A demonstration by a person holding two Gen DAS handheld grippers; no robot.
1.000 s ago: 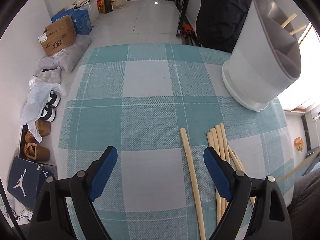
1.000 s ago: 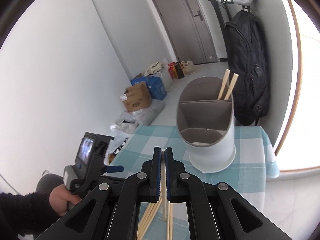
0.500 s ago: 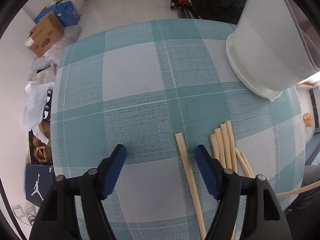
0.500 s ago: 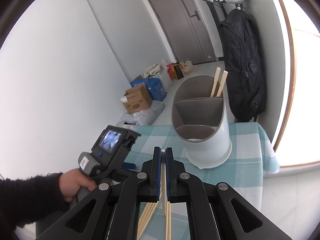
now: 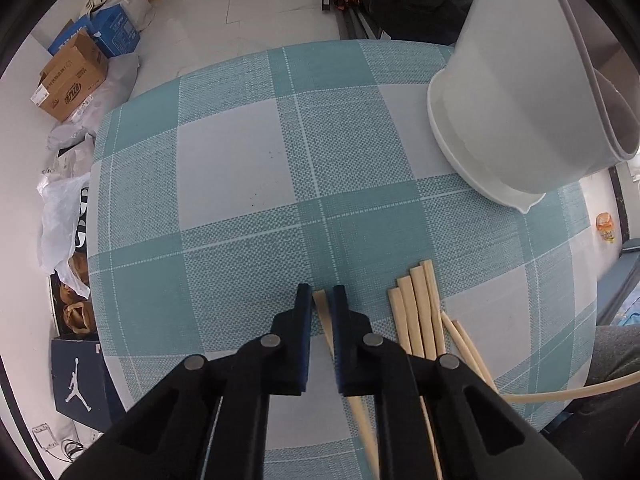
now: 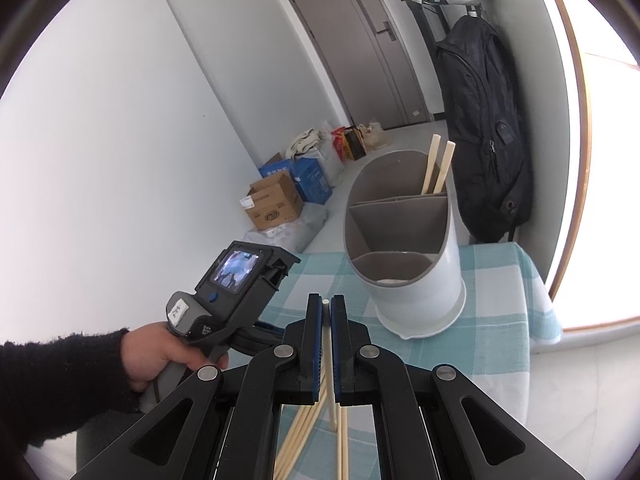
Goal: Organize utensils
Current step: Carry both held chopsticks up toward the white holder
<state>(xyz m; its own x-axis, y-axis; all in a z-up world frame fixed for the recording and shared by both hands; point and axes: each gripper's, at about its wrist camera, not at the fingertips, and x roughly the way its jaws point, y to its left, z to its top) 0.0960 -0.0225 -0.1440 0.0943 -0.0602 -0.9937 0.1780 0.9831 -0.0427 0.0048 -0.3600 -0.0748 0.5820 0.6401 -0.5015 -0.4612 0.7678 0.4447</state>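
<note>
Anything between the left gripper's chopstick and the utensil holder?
Nothing visible. The left gripper is shut on a chopstick; only bare checked tablecloth lies between it and the utensil holder.

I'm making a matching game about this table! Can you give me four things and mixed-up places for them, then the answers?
Things:
1. left gripper
2. right gripper
3. holder
4. loose chopsticks

Places:
A. lying flat on the cloth
B. shut on a chopstick held up in the air
C. standing with two chopsticks in its far slot
D. shut on a chopstick on the cloth

Pairs: 1-D, 2-B, 3-C, 4-A
</note>
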